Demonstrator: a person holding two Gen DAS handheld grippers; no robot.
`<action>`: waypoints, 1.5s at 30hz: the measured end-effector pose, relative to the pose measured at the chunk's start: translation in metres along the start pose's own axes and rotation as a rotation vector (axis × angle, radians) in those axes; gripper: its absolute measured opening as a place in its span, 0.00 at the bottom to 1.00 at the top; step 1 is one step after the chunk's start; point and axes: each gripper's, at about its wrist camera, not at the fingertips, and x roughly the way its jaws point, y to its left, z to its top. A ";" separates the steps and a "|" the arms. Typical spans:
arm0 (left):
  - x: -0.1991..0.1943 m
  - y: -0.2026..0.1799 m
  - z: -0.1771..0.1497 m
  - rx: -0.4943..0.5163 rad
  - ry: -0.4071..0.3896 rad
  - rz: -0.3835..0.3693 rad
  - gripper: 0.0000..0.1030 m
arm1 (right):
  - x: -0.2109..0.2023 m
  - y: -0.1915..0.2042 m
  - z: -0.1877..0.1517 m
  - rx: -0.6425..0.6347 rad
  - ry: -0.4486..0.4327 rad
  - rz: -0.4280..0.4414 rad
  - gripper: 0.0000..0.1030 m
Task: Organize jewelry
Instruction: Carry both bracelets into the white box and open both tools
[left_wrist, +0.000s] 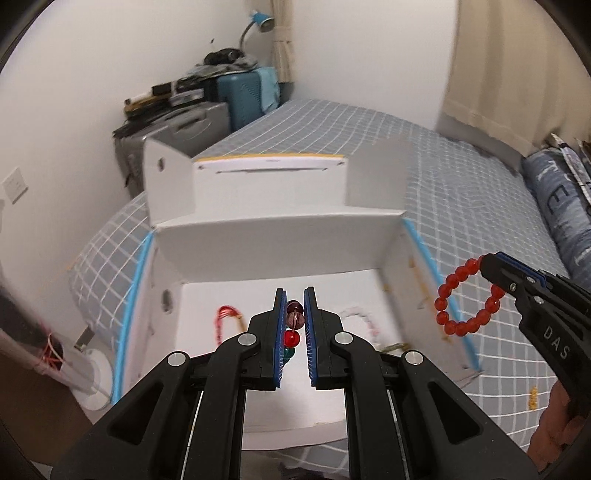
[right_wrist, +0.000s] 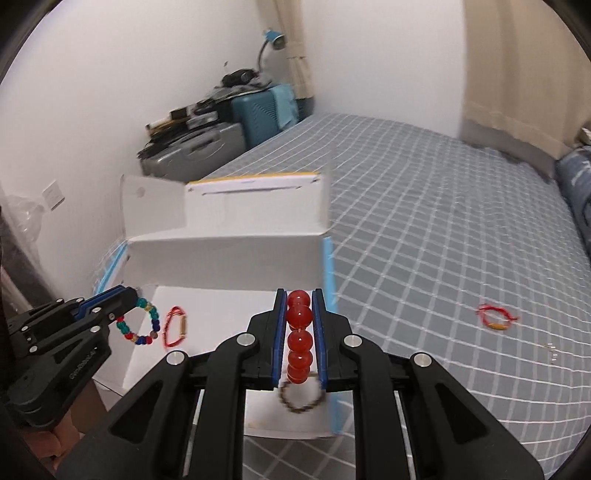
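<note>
While both tools grip bracelets, the white box (right_wrist: 229, 258) holds a red cord bracelet (right_wrist: 175, 326).

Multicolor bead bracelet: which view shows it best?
Right wrist view. There the multicolor bead bracelet hangs as a full loop from the left gripper, over the white box. The left wrist view shows only a few beads edge-on between that gripper's fingers.

Two matte black handheld grippers with blue-lined fingers.
The left gripper (left_wrist: 294, 332) and right gripper (right_wrist: 300, 332) share angular black linkage arms with cut-out slots, round silver pivot pins, and ribbed blue pads (left_wrist: 279, 332). The right gripper's side carries white "DAS" lettering and small screws; bare skin of a hand (left_wrist: 554, 435) shows beneath it.
</note>
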 end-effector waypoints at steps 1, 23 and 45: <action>0.004 0.004 -0.002 -0.006 0.009 0.006 0.09 | 0.009 0.009 -0.002 -0.009 0.013 0.010 0.12; 0.061 0.038 -0.033 -0.053 0.128 0.046 0.09 | 0.093 0.050 -0.037 -0.046 0.183 0.024 0.13; 0.033 0.020 -0.027 -0.054 0.053 0.063 0.85 | 0.029 0.023 -0.026 -0.075 0.067 -0.080 0.64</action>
